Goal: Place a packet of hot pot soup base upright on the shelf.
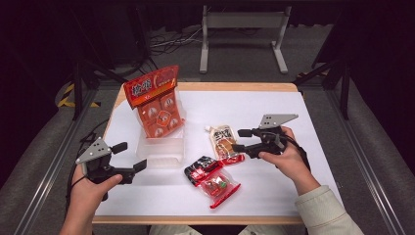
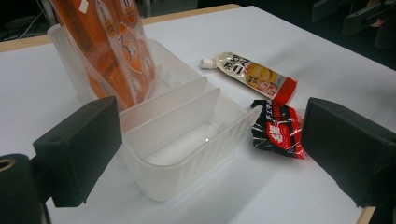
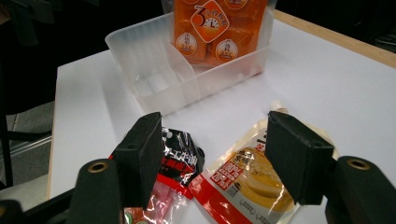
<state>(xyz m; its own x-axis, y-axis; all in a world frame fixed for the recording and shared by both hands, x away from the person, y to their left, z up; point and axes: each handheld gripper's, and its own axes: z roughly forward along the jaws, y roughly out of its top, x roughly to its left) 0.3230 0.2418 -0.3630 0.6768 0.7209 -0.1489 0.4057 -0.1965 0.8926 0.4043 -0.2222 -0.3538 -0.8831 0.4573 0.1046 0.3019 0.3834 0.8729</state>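
Note:
A clear plastic divided bin [image 1: 161, 152] stands left of centre on the table, with a tall orange snack bag [image 1: 156, 100] upright in its far compartment. A spouted pouch [image 1: 224, 142], a black-and-red packet [image 1: 200, 166] and a clear red candy packet [image 1: 218, 186] lie to its right. My right gripper [image 1: 241, 140] hovers open at the pouch's right edge; in the right gripper view its jaws [image 3: 217, 154] straddle the pouch [image 3: 247, 182] and the black packet [image 3: 180, 156]. My left gripper [image 1: 130, 155] is open beside the bin's near left corner, its jaws [image 2: 215, 140] facing the bin [image 2: 187, 177].
The white table sheet [image 1: 254, 107] has bare room at the right and back. A wooden table edge runs along the front and the far side. A metal stand [image 1: 242, 22] and cables sit on the floor beyond the table.

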